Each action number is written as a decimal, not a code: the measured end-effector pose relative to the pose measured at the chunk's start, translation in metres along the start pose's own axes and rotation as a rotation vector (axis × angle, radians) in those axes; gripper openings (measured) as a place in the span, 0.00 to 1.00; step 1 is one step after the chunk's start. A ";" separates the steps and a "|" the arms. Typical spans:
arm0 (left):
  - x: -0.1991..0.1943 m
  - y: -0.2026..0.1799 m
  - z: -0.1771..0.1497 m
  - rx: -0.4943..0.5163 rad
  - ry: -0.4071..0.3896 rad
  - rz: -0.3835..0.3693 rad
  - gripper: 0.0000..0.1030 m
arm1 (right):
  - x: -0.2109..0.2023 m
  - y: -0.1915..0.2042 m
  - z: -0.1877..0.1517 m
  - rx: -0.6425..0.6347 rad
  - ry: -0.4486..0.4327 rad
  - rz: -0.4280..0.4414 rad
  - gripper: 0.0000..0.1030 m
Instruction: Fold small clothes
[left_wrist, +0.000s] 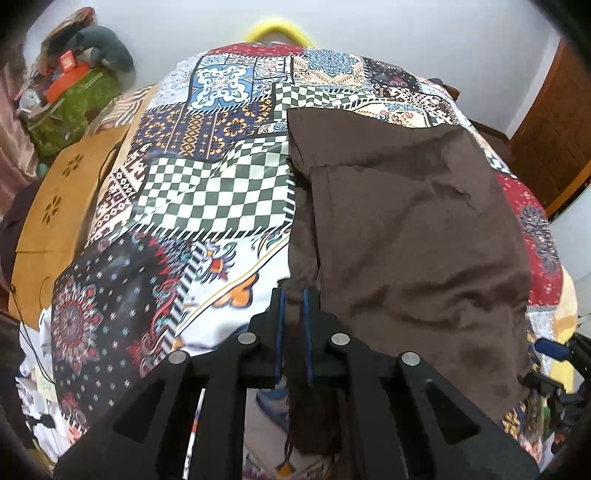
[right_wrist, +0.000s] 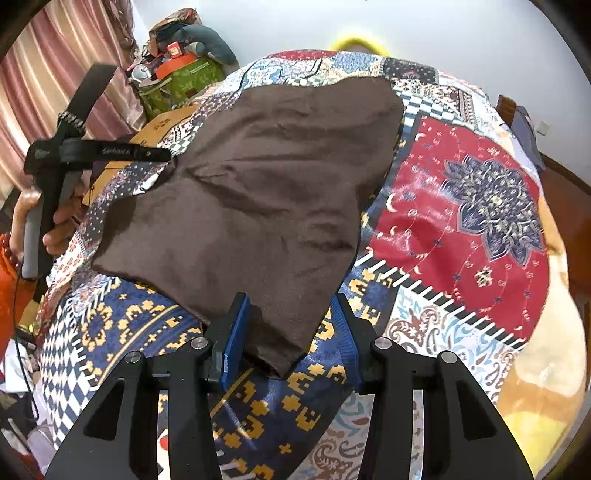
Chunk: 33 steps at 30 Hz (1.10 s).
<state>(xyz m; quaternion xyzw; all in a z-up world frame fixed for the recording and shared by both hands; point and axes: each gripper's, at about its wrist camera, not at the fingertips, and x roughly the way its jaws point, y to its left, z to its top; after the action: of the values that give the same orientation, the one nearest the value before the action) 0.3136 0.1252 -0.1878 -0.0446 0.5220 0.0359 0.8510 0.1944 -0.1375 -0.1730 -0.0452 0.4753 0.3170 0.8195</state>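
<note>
A patchwork bedspread in red, navy, checked and paisley panels covers the bed, and on it lies the brown garment, spread mostly flat with a few creases and one flap folded over near its far left edge. Beyond the bed's left side stands a light wooden panel with flower-shaped cut-outs, and behind it a green bag piled with clutter.

The right claw stands partly open, its blue pads either side of the garment's near corner without pressing it. The left claw is pinched nearly closed on a bunched edge of the same brown cloth, which hangs down between its fingers. In the right wrist view a hand grips the left tool's handle; a bar across that tool carries small white lettering, too blurred to read with confidence.
</note>
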 end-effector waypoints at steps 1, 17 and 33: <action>-0.004 0.001 -0.002 -0.002 -0.003 0.000 0.11 | -0.004 0.001 0.001 -0.003 -0.003 -0.002 0.40; -0.064 -0.024 -0.102 0.171 -0.042 0.009 0.75 | -0.011 0.034 -0.020 -0.175 0.036 -0.032 0.54; -0.016 -0.045 -0.094 0.366 -0.044 0.103 0.96 | 0.022 0.041 -0.006 -0.282 0.131 -0.018 0.54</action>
<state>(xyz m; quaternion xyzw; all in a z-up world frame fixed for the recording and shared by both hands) 0.2283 0.0699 -0.2139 0.1386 0.5028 -0.0153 0.8531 0.1749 -0.0963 -0.1849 -0.1849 0.4782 0.3695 0.7750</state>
